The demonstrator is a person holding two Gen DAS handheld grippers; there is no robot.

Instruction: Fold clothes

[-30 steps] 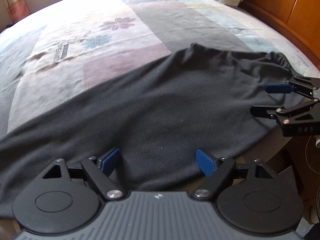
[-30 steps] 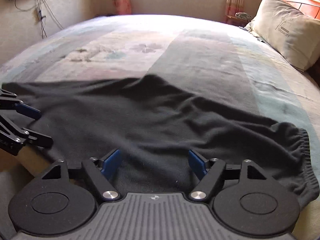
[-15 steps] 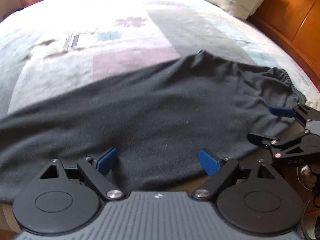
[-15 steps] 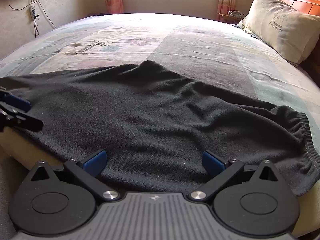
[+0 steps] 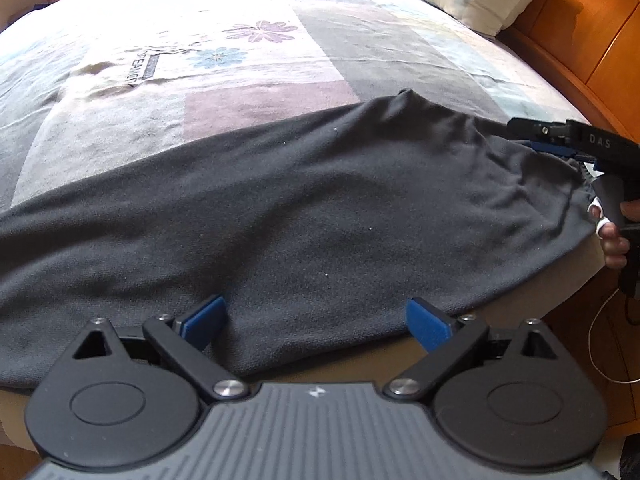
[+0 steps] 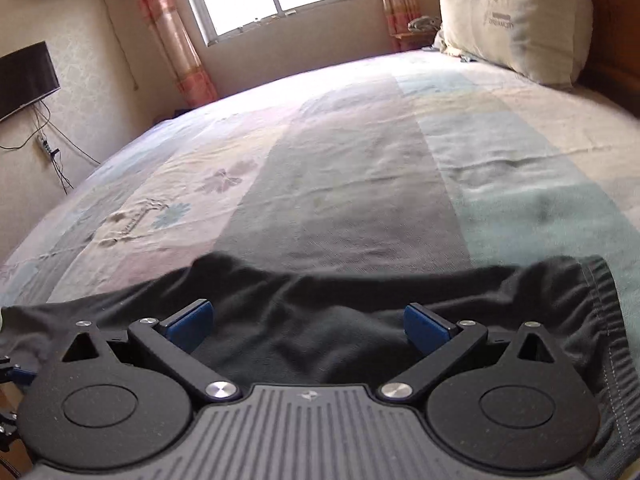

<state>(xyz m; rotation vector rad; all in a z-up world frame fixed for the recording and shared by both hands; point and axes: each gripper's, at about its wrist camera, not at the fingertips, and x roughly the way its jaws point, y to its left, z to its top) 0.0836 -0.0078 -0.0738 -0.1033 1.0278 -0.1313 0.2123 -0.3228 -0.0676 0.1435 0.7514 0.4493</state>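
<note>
1. Now the dark grey fleece garment (image 5: 304, 216) lies flat along the patchwork bedspread's (image 5: 248, 92) six-o'clock edge.
2. Left gripper (image 5: 316, 320) is opening, gripping nothing; right gripper (image 6: 308, 326) gapes wide, empty.
3. Pinch the near hem evenly, then fold toward twelve o'clock.

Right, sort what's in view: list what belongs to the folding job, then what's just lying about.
Job:
- black garment, spread along the bed's near edge
- left gripper, fingers opening, nothing pinched
- right gripper, open over the garment

Lying about:
- pillow
- bedspread
- TV
- curtains
- headboard
</note>
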